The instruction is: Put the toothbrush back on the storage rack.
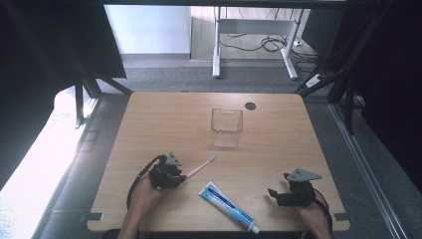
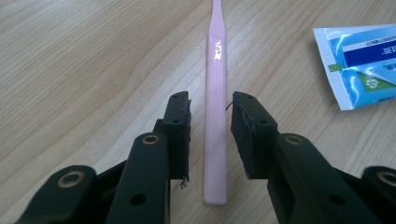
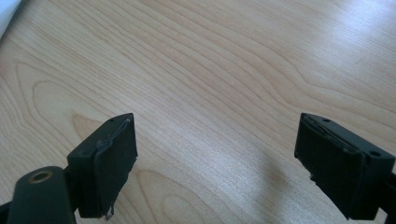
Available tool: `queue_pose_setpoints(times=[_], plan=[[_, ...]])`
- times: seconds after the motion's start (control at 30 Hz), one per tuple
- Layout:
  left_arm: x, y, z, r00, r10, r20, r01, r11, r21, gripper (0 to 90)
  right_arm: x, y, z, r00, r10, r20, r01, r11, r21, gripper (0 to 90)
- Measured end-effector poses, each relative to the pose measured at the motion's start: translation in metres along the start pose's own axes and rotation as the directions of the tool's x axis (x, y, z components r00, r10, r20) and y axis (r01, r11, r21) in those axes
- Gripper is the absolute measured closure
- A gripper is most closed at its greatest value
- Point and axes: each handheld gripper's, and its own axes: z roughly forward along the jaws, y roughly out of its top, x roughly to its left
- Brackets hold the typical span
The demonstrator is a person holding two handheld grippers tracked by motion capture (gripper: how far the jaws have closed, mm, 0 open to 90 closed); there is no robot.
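A pink toothbrush (image 1: 201,166) lies flat on the wooden table (image 1: 278,139), its bristle head pointing toward the far right. My left gripper (image 1: 182,176) sits low over the handle end. In the left gripper view the pink handle (image 2: 215,116) runs straight up between the two black pads, with a thin gap on each side, so the left gripper (image 2: 211,100) is open around it. My right gripper (image 1: 277,184) rests near the front right of the table. In the right gripper view its jaws (image 3: 215,135) stand wide apart over bare wood.
A blue and white toothpaste tube (image 1: 226,204) lies near the front edge between the two hands; its crimped end (image 2: 359,65) is right of the left gripper. A clear square cup (image 1: 226,127) stands upright mid-table. A dark round hole (image 1: 250,106) marks the far edge.
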Motion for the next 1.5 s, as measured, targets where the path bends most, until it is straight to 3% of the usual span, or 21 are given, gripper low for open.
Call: queue_pose_setpoints(times=[0.4,0.63,0.8,0.87,0.9,0.97,1.03,1.07,1.1,1.17,1.23,1.27,1.4,1.5], plan=[[-0.001,0.022,0.007,0.9992,0.037,0.018,-0.038,0.9949,0.094,69.8,0.000,0.000,-0.001,1.0000,0.001,0.005,-0.001,1.000,-0.010,13.4],[0.001,0.037,0.011,0.9976,0.065,0.023,-0.068,0.9809,0.182,69.1,0.000,0.000,-0.001,1.0000,-0.001,0.000,0.001,1.000,-0.008,13.5],[0.001,0.044,0.012,0.9974,0.071,0.016,-0.073,0.9743,0.213,68.3,0.000,0.000,-0.001,1.0000,-0.001,-0.001,0.001,1.000,-0.009,13.4],[0.001,0.048,0.014,0.9972,0.072,0.021,-0.075,0.9683,0.238,68.3,0.000,0.000,-0.001,1.0000,0.000,-0.001,0.000,1.000,-0.008,13.4],[0.002,0.052,0.015,0.9960,0.084,0.028,-0.089,0.9603,0.264,68.6,0.000,0.000,0.000,1.0000,0.000,-0.002,0.000,1.000,-0.007,13.4],[0.002,0.054,0.015,0.9957,0.088,0.029,-0.093,0.9582,0.271,69.2,0.000,0.000,-0.001,1.0000,0.000,-0.002,0.000,1.000,-0.005,13.5],[0.001,0.059,0.017,0.9940,0.104,0.032,-0.109,0.9483,0.298,69.6,0.000,0.000,-0.001,1.0000,-0.003,-0.003,0.003,1.000,-0.009,13.4],[0.001,0.059,0.017,0.9940,0.104,0.032,-0.109,0.9483,0.298,69.7,0.000,0.000,-0.001,1.0000,-0.002,-0.003,0.002,1.000,-0.009,13.5],[0.001,0.063,0.020,0.9936,0.108,0.034,-0.113,0.9418,0.316,69.8,0.000,0.000,-0.001,1.0000,-0.002,-0.003,0.002,1.000,-0.008,13.4],[0.001,0.064,0.021,0.9934,0.110,0.035,-0.115,0.9387,0.325,70.0,0.000,0.000,-0.001,1.0000,-0.002,-0.003,0.002,1.000,-0.007,13.4],[0.001,0.069,0.024,0.9916,0.123,0.041,-0.130,0.9260,0.355,70.6,0.000,0.000,0.000,1.0000,-0.002,-0.004,0.002,1.000,-0.006,13.5],[0.001,0.069,0.024,0.9916,0.123,0.041,-0.130,0.9260,0.355,70.8,0.000,0.000,0.000,1.0000,-0.002,-0.004,0.002,1.000,-0.006,13.5],[0.000,0.077,0.031,0.9908,0.125,0.052,-0.136,0.9106,0.390,71.6,0.000,0.000,0.000,1.0000,0.000,-0.006,0.000,1.000,-0.001,13.4],[0.001,0.080,0.034,0.9907,0.125,0.053,-0.136,0.9057,0.402,72.0,0.000,0.000,0.000,1.0000,0.000,-0.007,0.000,1.000,0.000,13.4]])
